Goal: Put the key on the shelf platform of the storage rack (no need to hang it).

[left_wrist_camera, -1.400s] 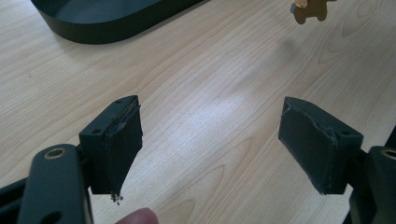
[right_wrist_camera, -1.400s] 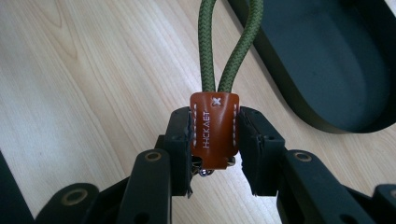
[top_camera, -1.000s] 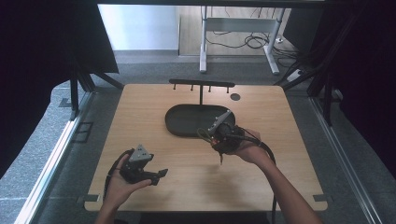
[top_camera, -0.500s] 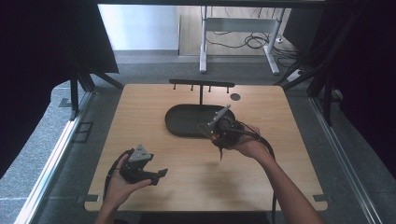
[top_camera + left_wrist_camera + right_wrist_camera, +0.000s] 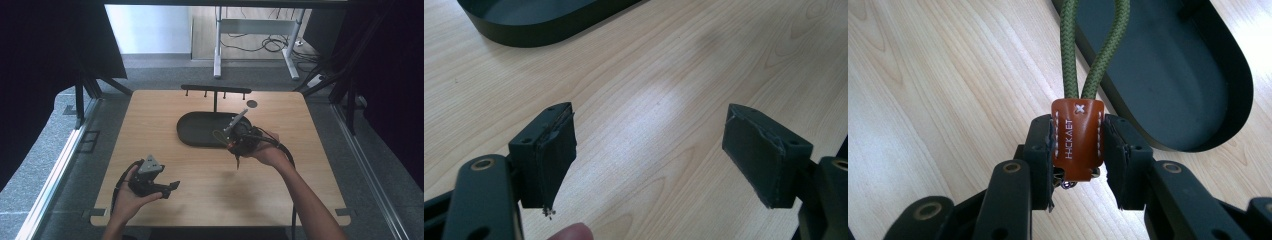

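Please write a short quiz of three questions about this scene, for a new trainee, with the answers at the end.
1. True or false: the right gripper is shut on the brown leather tab with the green braided cord loop.
2. What lies between the jaws of the left gripper?
A. the cord loop
B. nothing, they stand wide apart above the light wooden table
C. a hook
3. Fill in: in the right gripper view, the cord loop reaches over the black oval ____.

Key
1. True.
2. B.
3. Tray; behind it stands a black rack with small pegs.
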`<move>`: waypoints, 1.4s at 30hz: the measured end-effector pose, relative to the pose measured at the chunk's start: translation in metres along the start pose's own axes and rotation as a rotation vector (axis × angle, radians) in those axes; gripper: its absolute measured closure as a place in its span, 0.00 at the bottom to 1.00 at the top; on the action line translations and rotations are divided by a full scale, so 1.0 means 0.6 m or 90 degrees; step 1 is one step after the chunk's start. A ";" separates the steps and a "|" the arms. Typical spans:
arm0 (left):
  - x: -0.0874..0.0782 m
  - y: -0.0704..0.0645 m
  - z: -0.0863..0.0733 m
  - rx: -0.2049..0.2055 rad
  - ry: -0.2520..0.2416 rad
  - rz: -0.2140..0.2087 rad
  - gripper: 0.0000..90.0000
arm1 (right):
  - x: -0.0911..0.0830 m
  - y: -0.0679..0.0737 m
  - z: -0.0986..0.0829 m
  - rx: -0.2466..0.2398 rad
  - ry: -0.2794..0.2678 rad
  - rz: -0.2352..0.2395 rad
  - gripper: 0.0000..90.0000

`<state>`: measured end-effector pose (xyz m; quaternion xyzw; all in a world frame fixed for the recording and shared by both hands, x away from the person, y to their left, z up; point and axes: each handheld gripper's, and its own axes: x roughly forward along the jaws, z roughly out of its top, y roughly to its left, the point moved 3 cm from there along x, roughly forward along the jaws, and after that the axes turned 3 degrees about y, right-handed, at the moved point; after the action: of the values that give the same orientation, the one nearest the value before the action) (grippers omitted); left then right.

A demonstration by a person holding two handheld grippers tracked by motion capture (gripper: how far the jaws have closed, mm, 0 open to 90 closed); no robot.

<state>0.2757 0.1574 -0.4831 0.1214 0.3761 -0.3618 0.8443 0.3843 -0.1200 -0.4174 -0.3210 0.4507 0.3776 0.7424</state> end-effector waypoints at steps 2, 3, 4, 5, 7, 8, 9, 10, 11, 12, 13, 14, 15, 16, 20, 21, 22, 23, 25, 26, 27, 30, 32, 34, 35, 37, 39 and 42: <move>0.000 0.000 0.000 0.000 0.000 -0.001 0.24 | -0.001 -0.003 0.002 0.002 -0.001 -0.002 0.73; 0.000 0.000 0.000 0.000 0.000 -0.001 0.24 | -0.001 -0.004 0.003 0.002 0.001 -0.002 0.73; 0.000 0.000 0.000 0.001 0.001 0.001 0.24 | -0.002 -0.005 0.004 0.003 0.001 -0.003 0.73; 0.000 0.001 0.000 0.001 0.001 0.000 0.24 | -0.003 -0.007 0.006 0.004 0.001 -0.003 0.73; 0.000 0.001 0.000 0.000 0.002 0.001 0.24 | -0.003 -0.010 0.009 0.002 -0.002 -0.004 0.73; 0.000 0.000 0.000 0.001 0.002 0.001 0.24 | -0.004 -0.012 0.010 0.004 -0.002 -0.005 0.73; 0.000 0.000 0.000 0.001 0.002 0.000 0.24 | -0.004 -0.013 0.010 0.005 0.000 -0.005 0.73; 0.001 -0.001 0.000 0.001 0.002 0.000 0.24 | -0.003 -0.015 0.011 0.005 0.000 -0.005 0.73; 0.001 -0.001 0.000 0.001 0.001 0.000 0.24 | -0.003 -0.017 0.012 0.007 0.000 -0.005 0.73; 0.001 -0.001 0.000 0.001 0.001 -0.001 0.24 | -0.002 -0.019 0.013 0.008 0.000 -0.006 0.73; 0.001 -0.001 0.000 0.002 0.001 -0.001 0.24 | -0.002 -0.020 0.013 0.009 0.001 -0.007 0.73; 0.001 -0.001 0.000 0.002 0.002 -0.001 0.24 | -0.002 -0.022 0.014 0.007 0.003 -0.006 0.73; 0.001 0.000 0.000 0.002 0.002 0.000 0.24 | -0.002 -0.023 0.015 0.007 0.005 -0.005 0.73; 0.000 0.001 0.000 0.002 0.003 0.000 0.24 | -0.002 -0.024 0.016 0.007 0.006 -0.005 0.73; 0.000 0.001 0.000 0.001 0.001 0.000 0.24 | -0.003 -0.030 0.020 0.006 0.010 -0.007 0.73; 0.000 0.001 0.000 0.000 0.002 0.000 0.24 | -0.004 -0.031 0.021 0.010 0.011 -0.007 0.73; 0.000 0.001 0.000 0.001 0.002 0.000 0.24 | -0.004 -0.033 0.022 0.009 0.012 -0.008 0.73; 0.000 0.000 0.000 0.001 0.002 0.000 0.24 | -0.003 -0.034 0.022 0.010 0.014 -0.010 0.73; 0.000 0.001 0.000 0.001 0.002 -0.001 0.24 | -0.003 -0.037 0.024 0.011 0.017 -0.009 0.73; 0.000 0.001 0.000 0.000 0.002 0.000 0.24 | -0.003 -0.039 0.024 0.012 0.017 -0.009 0.73; 0.000 0.001 0.000 -0.001 0.002 0.000 0.24 | -0.003 -0.042 0.025 0.014 0.018 -0.010 0.73; -0.001 0.002 0.000 -0.002 0.000 0.000 0.24 | -0.001 -0.049 0.029 0.019 0.021 -0.009 0.73; -0.002 0.002 -0.001 -0.002 0.000 0.000 0.24 | 0.002 -0.055 0.033 0.020 0.024 -0.010 0.73; -0.002 0.003 -0.001 -0.002 -0.001 0.000 0.24 | 0.003 -0.057 0.035 0.019 0.022 -0.009 0.73; -0.003 0.003 -0.001 -0.002 -0.001 0.000 0.24 | 0.003 -0.060 0.037 0.022 0.021 -0.008 0.73; -0.004 0.003 -0.001 -0.003 -0.002 -0.001 0.24 | 0.004 -0.067 0.043 0.023 0.025 -0.011 0.73; -0.006 0.003 -0.001 -0.004 -0.007 -0.001 0.24 | 0.005 -0.069 0.045 0.022 0.026 -0.011 0.73; -0.007 0.004 -0.001 -0.006 -0.008 -0.001 0.24 | 0.012 -0.078 0.052 0.020 0.028 -0.010 0.73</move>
<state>0.2753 0.1618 -0.4805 0.1152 0.3724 -0.3613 0.8470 0.4395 -0.1162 -0.4054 -0.3208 0.4707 0.3574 0.7402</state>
